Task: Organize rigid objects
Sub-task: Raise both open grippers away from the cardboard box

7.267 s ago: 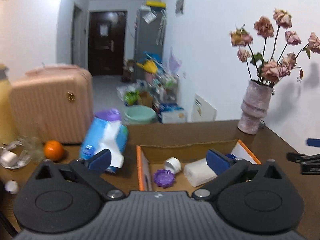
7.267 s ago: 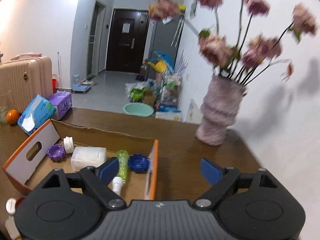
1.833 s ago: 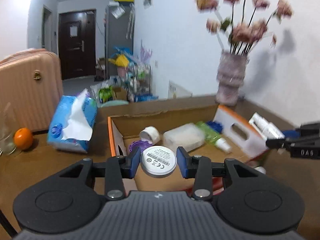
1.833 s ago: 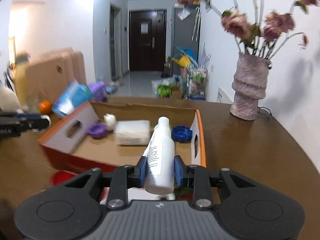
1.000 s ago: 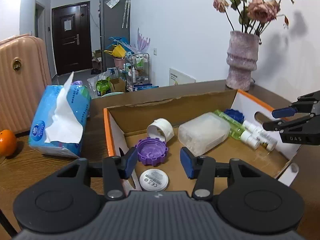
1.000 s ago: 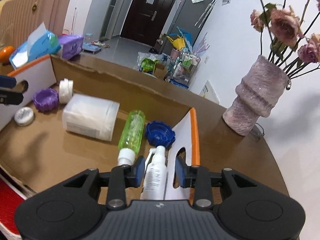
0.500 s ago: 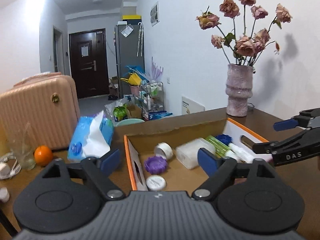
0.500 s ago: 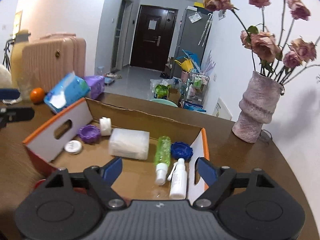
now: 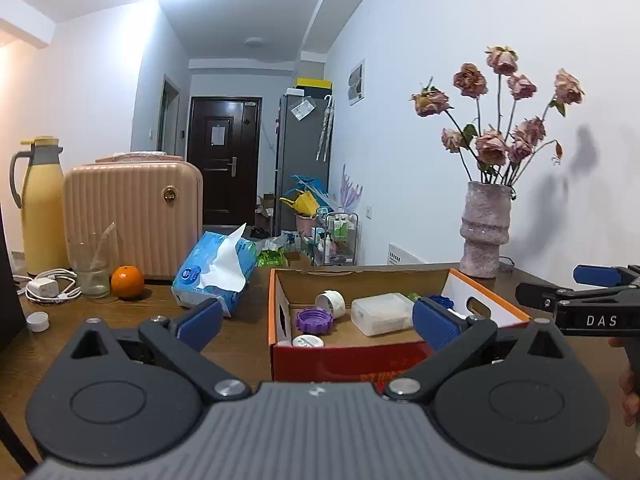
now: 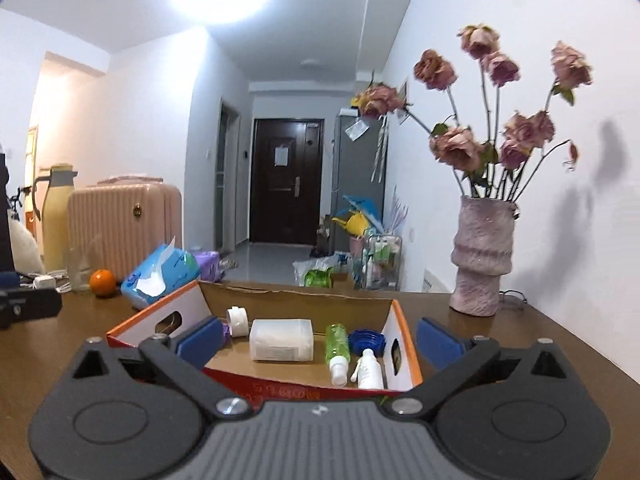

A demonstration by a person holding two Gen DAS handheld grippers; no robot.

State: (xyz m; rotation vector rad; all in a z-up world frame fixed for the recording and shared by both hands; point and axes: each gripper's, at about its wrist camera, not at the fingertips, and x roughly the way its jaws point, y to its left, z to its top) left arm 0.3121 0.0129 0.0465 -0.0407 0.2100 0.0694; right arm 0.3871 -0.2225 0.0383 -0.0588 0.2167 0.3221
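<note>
Both deliveries confirmed: white disc [image 9: 307, 341] and white bottle [image 10: 369, 369] now lying in the cardboard box [image 9: 273, 312], left gripper [image 9: 316, 318] and right gripper [image 10: 318, 338] just opened wide, empty, withdrawn near; one cap [image 9: 38, 321] outstanding far left on tabletop [image 9: 120, 320].

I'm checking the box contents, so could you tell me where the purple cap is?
In the left wrist view, the purple cap lies in the cardboard box's left end, between the white cap and the round white disc.
</note>
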